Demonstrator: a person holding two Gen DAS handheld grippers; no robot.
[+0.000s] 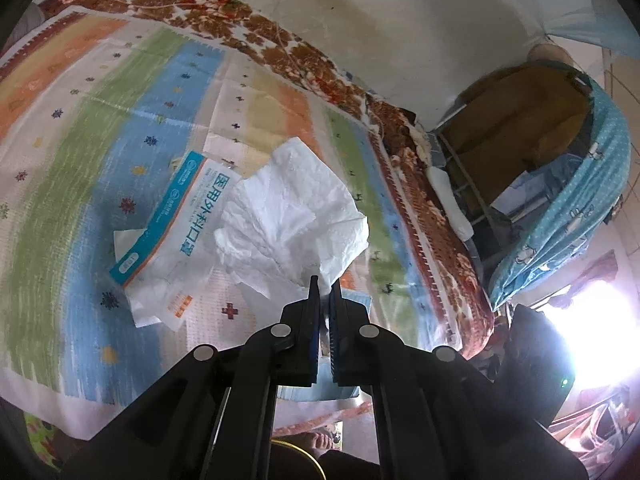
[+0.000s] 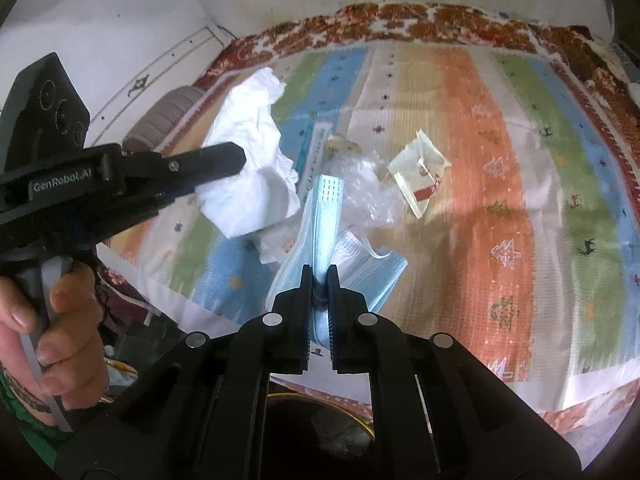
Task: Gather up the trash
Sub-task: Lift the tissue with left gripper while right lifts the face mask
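Left wrist view: left hand-held gripper (image 1: 325, 280) pinched narrow on a corner of the crumpled white tissue (image 1: 296, 216), which fans forward and slightly left from the fingertips, lifted above the striped bedspread (image 1: 80, 152). Beneath and left of it, a flat surgical-mask package (image 1: 168, 216) lying on the bedspread, long axis running diagonally from near-left to far-right, partly covered by the tissue. Metal bed frame (image 1: 460, 168) visible to the right.

Right wrist view: right hand-held gripper (image 2: 319, 272) clamped narrow on a folded blue face mask (image 2: 326, 216), long axis pointing straight ahead along the fingers, lower folds hanging around them. Just beyond, clear crumpled plastic wrap (image 2: 368, 188) and a small torn packet (image 2: 420, 172) resting on the bedspread, ahead and slightly right, clearly nearer this gripper than the left one. Left gripper entering from the left with the tissue. Below, a dark gold-rimmed opening (image 2: 320, 420), probably the bin, directly under both loads; likely next, release downward.
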